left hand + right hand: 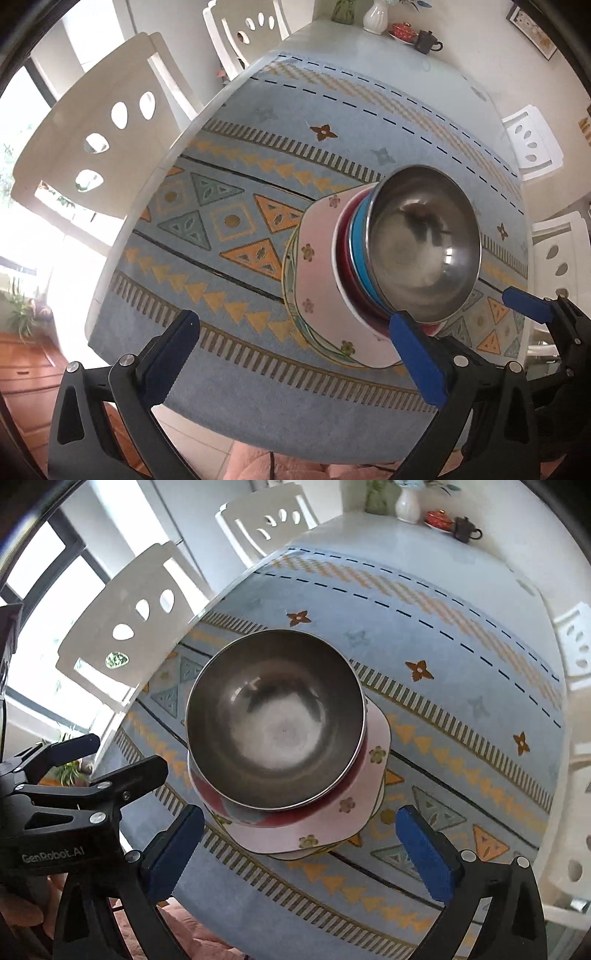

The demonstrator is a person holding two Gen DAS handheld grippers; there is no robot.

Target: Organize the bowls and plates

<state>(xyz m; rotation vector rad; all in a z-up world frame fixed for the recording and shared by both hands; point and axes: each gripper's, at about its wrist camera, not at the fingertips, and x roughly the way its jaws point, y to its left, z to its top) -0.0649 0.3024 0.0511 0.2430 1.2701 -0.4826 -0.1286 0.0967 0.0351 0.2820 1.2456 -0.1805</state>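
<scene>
Left wrist view: the left tool [295,354] is spread wide and empty above the surface [236,398]; the steel bowl [424,243] tops a stack on the pink plate [317,269]. Right wrist view: the right tool [299,845] is spread and empty, with the bowl [275,720] and plate [328,823] just ahead.

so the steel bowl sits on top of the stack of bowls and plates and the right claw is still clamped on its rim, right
Not quite. The steel bowl does top the stack, but the right claw is open, its blue pads clear of the rim with nothing between them. The right wrist view shows it.

"GenRobot.AI" is printed on the left gripper [127,764] body.
</scene>
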